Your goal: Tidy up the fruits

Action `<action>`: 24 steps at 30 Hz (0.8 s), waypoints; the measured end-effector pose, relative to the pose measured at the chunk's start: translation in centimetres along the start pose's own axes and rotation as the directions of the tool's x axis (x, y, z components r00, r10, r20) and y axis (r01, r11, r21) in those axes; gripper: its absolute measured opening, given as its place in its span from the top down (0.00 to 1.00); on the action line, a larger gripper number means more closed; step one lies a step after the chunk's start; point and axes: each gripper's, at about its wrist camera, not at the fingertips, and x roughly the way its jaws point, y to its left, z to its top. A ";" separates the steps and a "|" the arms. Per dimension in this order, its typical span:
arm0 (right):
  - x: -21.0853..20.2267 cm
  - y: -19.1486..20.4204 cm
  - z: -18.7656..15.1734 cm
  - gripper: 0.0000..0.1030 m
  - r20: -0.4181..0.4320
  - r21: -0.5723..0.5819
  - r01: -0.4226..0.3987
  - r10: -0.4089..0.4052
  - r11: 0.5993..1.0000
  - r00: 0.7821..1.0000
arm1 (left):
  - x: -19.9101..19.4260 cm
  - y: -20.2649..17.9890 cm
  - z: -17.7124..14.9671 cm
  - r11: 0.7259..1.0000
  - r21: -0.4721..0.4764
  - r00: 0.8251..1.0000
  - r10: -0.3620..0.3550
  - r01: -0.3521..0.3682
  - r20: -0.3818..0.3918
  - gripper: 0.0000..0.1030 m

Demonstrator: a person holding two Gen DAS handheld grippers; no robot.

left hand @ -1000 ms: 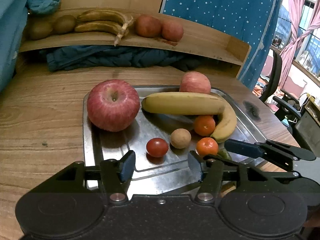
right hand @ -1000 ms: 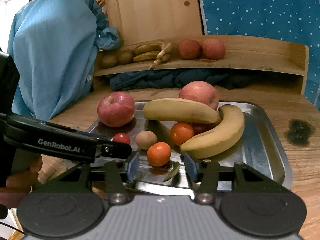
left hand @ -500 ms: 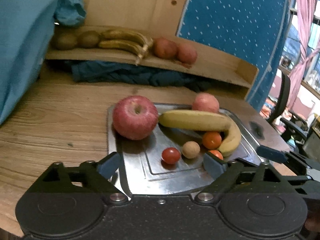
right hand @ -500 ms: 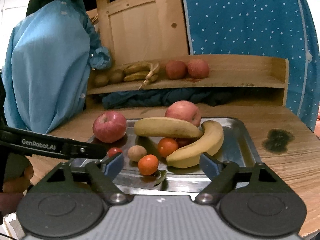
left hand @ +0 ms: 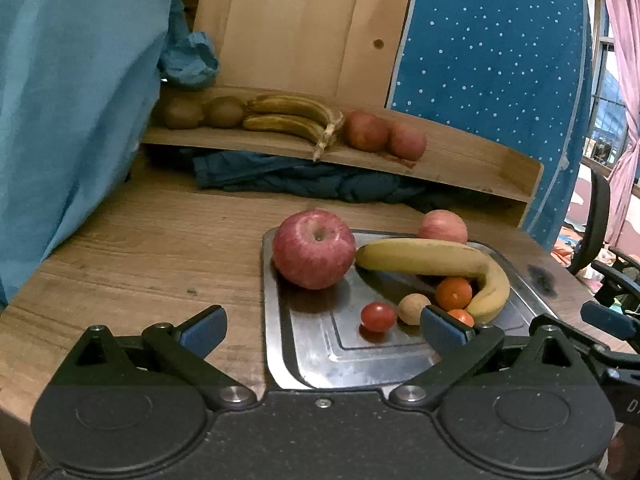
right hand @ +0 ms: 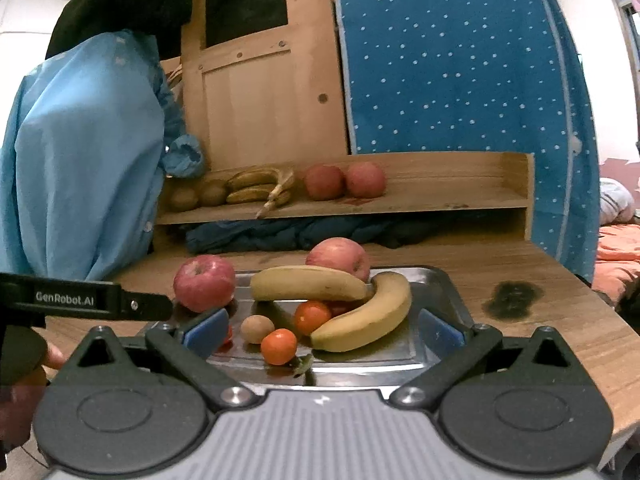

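Observation:
A steel tray (left hand: 320,360) (right hand: 440,280) on the wooden table holds two red apples (left hand: 314,249) (right hand: 338,258), two yellow bananas (left hand: 424,258) (right hand: 364,316), two small oranges (left hand: 454,293) (right hand: 279,346), a red tomato (left hand: 378,317) and a small brown fruit (left hand: 414,309) (right hand: 257,329). My left gripper (left hand: 322,326) is open and empty at the tray's near left corner. My right gripper (right hand: 324,330) is open and empty at the tray's near edge.
A wooden shelf (left hand: 460,160) (right hand: 440,200) behind the tray carries kiwis (left hand: 182,113), dark bananas (left hand: 292,114) and two apples (left hand: 366,131). Dark blue cloth (left hand: 300,178) lies under it. A light blue garment (left hand: 72,100) hangs at the left. A dark stain (right hand: 514,299) marks the table at the right.
Both grippers have opened wide and pulled back and up from the tray. The fruits have not moved.

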 end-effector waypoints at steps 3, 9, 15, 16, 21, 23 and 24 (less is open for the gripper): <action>-0.7 0.1 -0.5 0.00 0.017 0.009 0.022 -0.023 1.000 1.000 | -0.7 -0.2 -0.7 1.000 0.008 1.000 0.019 -0.020 0.019 0.01; -2.0 -0.1 -1.7 0.00 0.039 0.030 0.043 -0.044 0.999 0.998 | -2.1 -0.1 -2.3 0.999 -0.004 0.998 0.049 -0.049 0.044 0.01; -3.3 -0.1 -2.8 0.00 0.045 0.049 0.052 -0.055 0.997 0.998 | -3.5 0.2 -4.2 0.997 -0.018 0.996 0.078 -0.077 0.052 0.01; -3.6 -0.1 -3.0 0.00 0.044 0.049 0.053 -0.055 0.997 0.998 | -3.7 0.3 -4.6 0.997 -0.020 0.996 0.077 -0.076 0.053 0.01; -4.8 -0.2 -3.7 0.00 0.048 0.045 0.056 -0.058 0.997 0.997 | -5.0 0.0 -6.0 0.997 -0.002 0.995 0.076 -0.076 0.066 0.01; -5.2 0.0 -4.0 0.00 0.052 0.045 0.059 -0.061 0.997 0.997 | -5.5 -0.2 -6.5 0.997 0.010 0.994 0.080 -0.081 0.078 0.01; -5.4 0.1 -4.1 0.00 0.054 0.043 0.061 -0.064 0.997 0.997 | -5.8 -0.2 -6.6 0.997 0.015 0.993 0.080 -0.082 0.085 0.01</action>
